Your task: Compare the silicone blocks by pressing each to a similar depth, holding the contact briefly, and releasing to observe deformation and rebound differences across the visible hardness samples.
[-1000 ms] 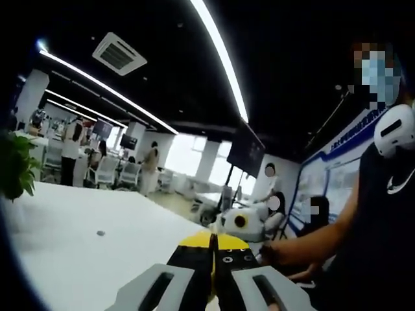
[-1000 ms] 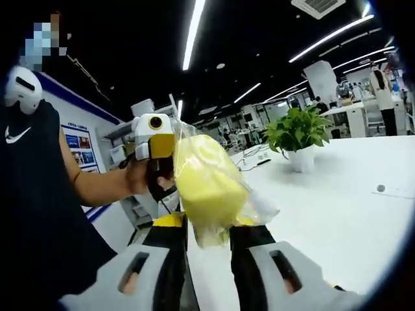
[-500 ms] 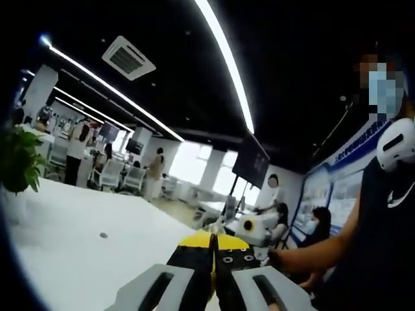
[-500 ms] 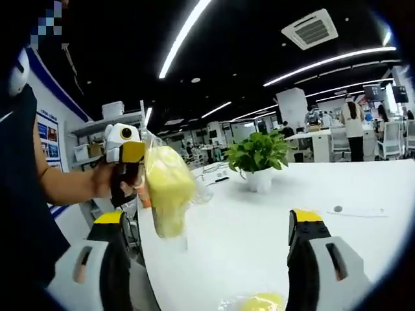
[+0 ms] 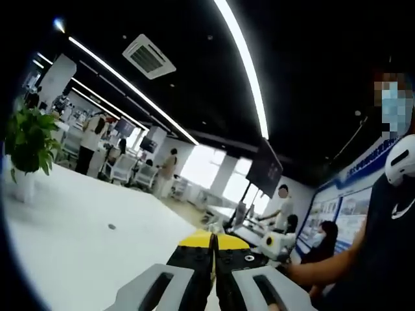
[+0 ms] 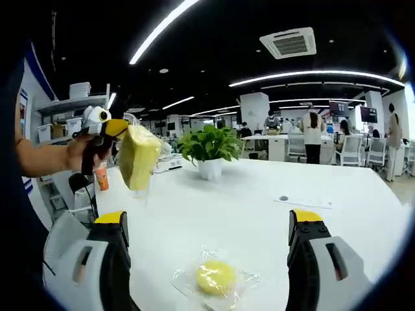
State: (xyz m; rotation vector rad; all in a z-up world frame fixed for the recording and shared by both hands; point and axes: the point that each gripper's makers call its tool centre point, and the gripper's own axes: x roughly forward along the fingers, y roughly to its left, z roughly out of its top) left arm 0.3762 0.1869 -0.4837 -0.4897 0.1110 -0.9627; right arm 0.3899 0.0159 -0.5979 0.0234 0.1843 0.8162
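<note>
Two bagged yellow blocks — right gripper (image 6: 207, 259) has let go, jaws now wide over the flat block (image 6: 215, 277) on the table (image 6: 311, 220); left gripper (image 6: 113, 129) stays clamped on the raised block (image 6: 137, 155) — next press pending.

An open-plan office: desks (image 6: 285, 139), swivel chairs (image 6: 353, 150), strip ceiling lights (image 6: 318, 76).

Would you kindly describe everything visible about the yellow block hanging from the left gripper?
The yellow block is a pale, soft-looking slab wrapped in clear plastic film. It hangs tilted in the air above the white table, its top edge pinched by the left gripper, which a hand holds. Nothing else touches it.
</note>
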